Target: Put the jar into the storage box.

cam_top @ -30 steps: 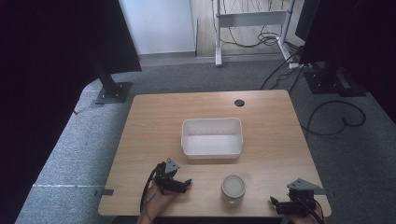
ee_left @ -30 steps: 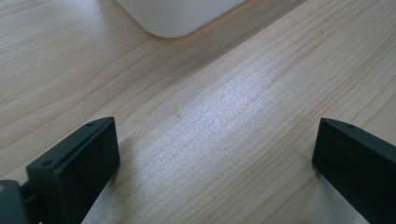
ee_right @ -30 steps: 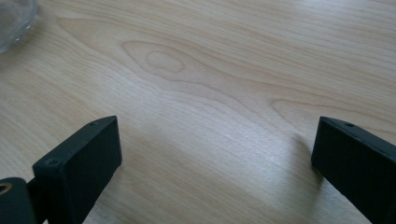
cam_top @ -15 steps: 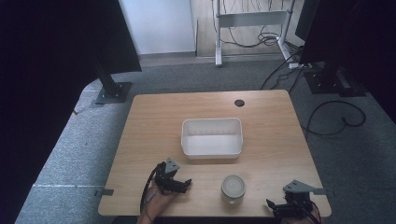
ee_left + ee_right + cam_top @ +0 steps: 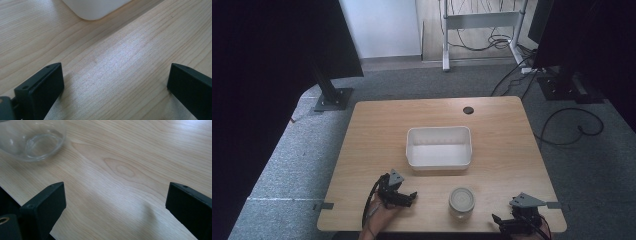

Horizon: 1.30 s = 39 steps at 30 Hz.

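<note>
Wooden counter [image 5: 377, 130], light-grained, carries a clear glass jar [image 5: 461, 201] near the middle of its front edge, upright, with a pale lid on top as seen from the high view. Behind the jar, at the middle of the counter, sits a white rectangular bin [image 5: 439, 147] with nothing visible inside it. A small dark round hole [image 5: 468, 110] marks the counter near its back edge.

At the front edge, toward the left corner, the left gripper [image 5: 410, 197] rests in a person's hand, its jaws spread wide and holding nothing; in the left gripper view [image 5: 115, 82] bare wood lies between the jaws and a rounded corner of the white bin [image 5: 95, 8] shows beyond them. At the front right corner, the right gripper [image 5: 498, 223] sits low at the edge, jaws likewise released and apart; in the right gripper view [image 5: 115, 202] the glass jar [image 5: 32, 140] stands off to one side, apart from both jaws. The jar lies between the two grippers, touched by neither.
</note>
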{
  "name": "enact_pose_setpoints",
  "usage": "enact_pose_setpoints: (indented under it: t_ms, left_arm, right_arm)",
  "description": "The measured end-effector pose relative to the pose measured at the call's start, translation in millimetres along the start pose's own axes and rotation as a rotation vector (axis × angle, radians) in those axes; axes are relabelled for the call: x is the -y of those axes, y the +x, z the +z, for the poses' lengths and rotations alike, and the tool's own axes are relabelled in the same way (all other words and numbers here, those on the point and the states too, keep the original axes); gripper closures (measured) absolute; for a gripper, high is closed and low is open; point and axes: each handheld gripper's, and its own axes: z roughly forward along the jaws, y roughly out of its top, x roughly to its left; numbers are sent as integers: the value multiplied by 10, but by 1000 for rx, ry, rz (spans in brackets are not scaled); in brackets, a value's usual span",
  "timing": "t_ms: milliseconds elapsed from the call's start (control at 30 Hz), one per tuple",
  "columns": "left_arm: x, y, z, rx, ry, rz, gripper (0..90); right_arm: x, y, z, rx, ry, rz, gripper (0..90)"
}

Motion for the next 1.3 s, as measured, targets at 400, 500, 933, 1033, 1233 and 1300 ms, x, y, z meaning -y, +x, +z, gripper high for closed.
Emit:
enact_pose_setpoints:
  t_ms: [400,500,933,1033,1233,1300]
  left_arm:
    - [0,2,-2,0,2,3,5]
    - [0,2,-2,0,3,3,5]
    - [0,2,-2,0,2,3,5]
    - [0,2,-2,0,2,2,5]
    - [0,2,-1,0,2,2,5]
    - [0,2,-2,0,2,2,5]
  right_arm:
    - [-72,173,94,-55,-15,-39,27]
    - [-87,200,98,-62,-19,-46,27]
    - [-191,371,134,-120,-38,-87,33]
    - [-217,409,142,-130,-42,-101,33]
    - [-277,486,176,-155,-51,-124,30]
    - [-294,507,188,-162,-53,-130,28]
